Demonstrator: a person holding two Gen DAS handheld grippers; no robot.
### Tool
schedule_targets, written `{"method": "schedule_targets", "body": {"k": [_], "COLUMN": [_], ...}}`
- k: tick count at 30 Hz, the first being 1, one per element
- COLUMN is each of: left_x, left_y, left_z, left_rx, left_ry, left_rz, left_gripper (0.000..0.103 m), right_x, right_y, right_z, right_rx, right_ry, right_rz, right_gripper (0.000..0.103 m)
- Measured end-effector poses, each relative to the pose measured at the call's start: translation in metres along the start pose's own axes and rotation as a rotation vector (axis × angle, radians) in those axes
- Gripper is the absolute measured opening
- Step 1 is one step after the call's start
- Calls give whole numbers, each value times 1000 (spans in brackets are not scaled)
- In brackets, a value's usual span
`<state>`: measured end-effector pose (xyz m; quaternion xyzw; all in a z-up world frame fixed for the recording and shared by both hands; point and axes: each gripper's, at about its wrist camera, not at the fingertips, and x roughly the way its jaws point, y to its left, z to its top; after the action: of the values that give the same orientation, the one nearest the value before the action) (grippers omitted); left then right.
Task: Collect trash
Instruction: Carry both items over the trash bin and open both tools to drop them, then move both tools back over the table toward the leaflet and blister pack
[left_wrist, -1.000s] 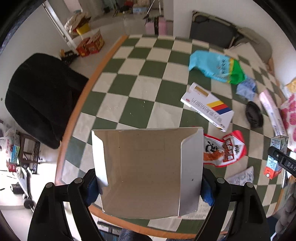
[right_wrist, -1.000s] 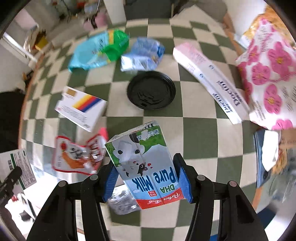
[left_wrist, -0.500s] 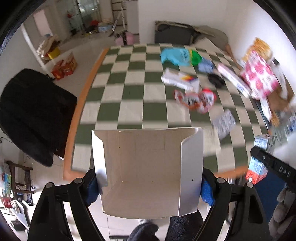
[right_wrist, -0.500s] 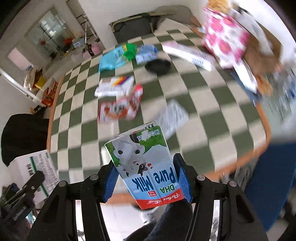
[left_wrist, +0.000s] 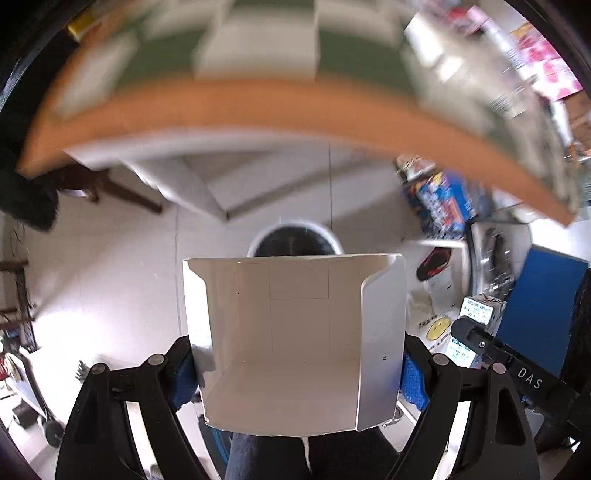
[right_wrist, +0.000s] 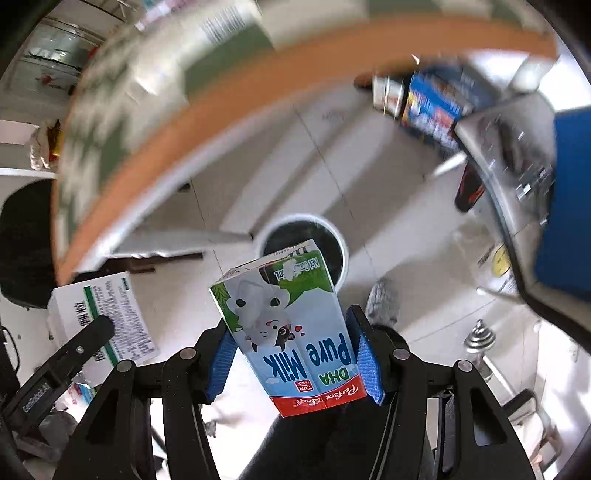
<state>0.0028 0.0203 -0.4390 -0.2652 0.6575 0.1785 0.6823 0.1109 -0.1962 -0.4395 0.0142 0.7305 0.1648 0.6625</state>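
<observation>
My left gripper (left_wrist: 295, 362) is shut on an open white cardboard box (left_wrist: 295, 347), its hollow side facing the camera. My right gripper (right_wrist: 293, 363) is shut on a milk carton (right_wrist: 291, 332) printed "DHA Pure Milk". A round white-rimmed trash bin (left_wrist: 293, 242) with a dark inside stands on the floor straight ahead, partly hidden behind the box; in the right wrist view the bin (right_wrist: 332, 243) lies just beyond the carton. The box (right_wrist: 103, 314) and left gripper show at the right wrist view's left; the carton (left_wrist: 478, 317) shows at the left wrist view's right.
The checkered table's orange edge (left_wrist: 258, 107) arcs overhead, blurred. Blue printed packages (left_wrist: 443, 199) sit under it at right. A blue panel (left_wrist: 539, 306) stands at far right. A black chair (right_wrist: 26, 240) is at left. My legs are below the grippers.
Both grippers have dropped from above the tabletop to below its edge, still holding the box and the carton. The floor and trash bin have come into view ahead.
</observation>
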Motion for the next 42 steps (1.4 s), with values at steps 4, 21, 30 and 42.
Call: {"method": "schedule_targets", "body": {"k": [4,21,30,42], "left_x": [105,264,229,131], "left_y": [5,41,41,33], "left_z": [4,13,2,-30], "left_rx": [-19,-44,9,5], "left_ry": [75,172,107,77], "left_rz": [-13,-27,103,138], "left_gripper": [84,103,103,103], "right_x": [87,330,295,201], "right_y": [-21,-72,-54,-17], "right_z": [5,31,31,-4], "right_rx": [8,61,-66,-177], "right_ry": [48,172,97,26], "right_rz": [0,135,-41,-194], "right_gripper": [59,72,100,100]}}
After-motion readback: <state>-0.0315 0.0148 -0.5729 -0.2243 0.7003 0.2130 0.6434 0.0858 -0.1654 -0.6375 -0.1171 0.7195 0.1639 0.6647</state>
